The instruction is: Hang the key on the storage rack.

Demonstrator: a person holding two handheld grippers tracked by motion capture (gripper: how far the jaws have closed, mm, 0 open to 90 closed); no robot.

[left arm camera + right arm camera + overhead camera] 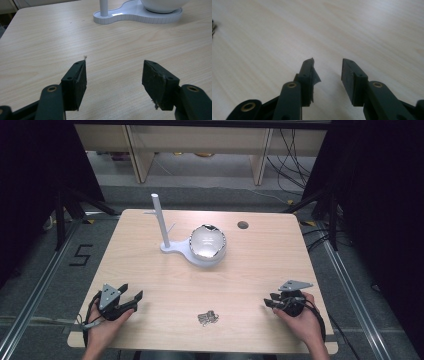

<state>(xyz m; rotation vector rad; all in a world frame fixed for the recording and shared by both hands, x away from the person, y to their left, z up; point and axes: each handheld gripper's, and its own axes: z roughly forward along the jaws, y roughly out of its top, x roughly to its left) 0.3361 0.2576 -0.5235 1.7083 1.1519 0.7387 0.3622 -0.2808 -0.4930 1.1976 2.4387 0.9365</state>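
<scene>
A white stand [172, 247] with a tall upright post [160, 220] sits at the table's middle back; its base [130, 16] also carries a shiny silver bowl [207, 242]. A small bunch of metal keys [207, 318] lies near the front edge, between my hands. My left gripper [131, 292] rests at the front left, open, jaws wide apart over bare wood [113, 72]. My right gripper [270, 301] rests at the front right, open with a narrower gap and nothing between its jaws [328, 72]. Its left pad [313, 72] is torn.
The wooden table [150, 270] has a round cable hole [243, 225] at the back right. Black curtains and metal floor rails flank it. Wooden furniture legs and cables stand on the floor behind.
</scene>
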